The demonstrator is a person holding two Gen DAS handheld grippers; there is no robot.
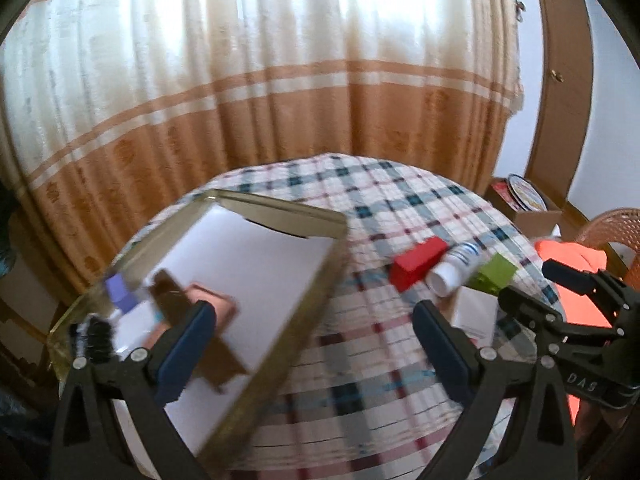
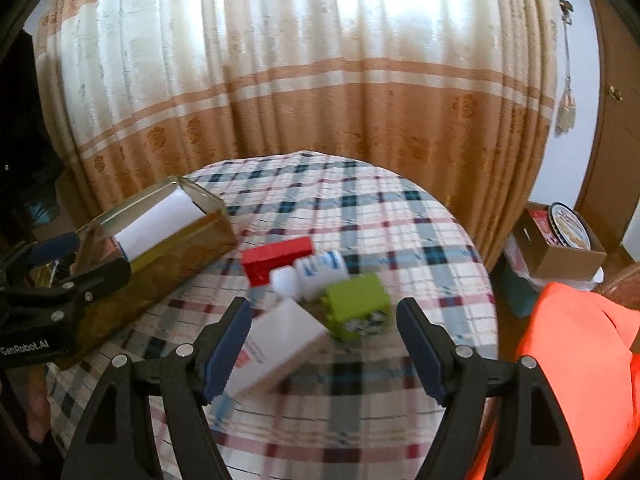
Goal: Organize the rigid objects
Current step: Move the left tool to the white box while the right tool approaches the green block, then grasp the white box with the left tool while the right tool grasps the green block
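Now both grippers are hanging wide open, holding nothing: the left gripper [image 1: 312, 332] over the tray [image 1: 320, 300] at the table's [image 1: 360, 200] left edge, the right gripper [image 2: 324, 344] above the white box [image 2: 280, 340] mid-table.

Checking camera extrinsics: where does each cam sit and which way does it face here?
Left wrist: on the left gripper, angled down over the tray edge toward the curtain; its own open fingers show, plus the right gripper at right.
Right wrist: on the right gripper, angled down at the white box and green block; open fingers show, left gripper at left.
Shared: tray, red block, white bottle, green block, checked tablecloth, curtain.
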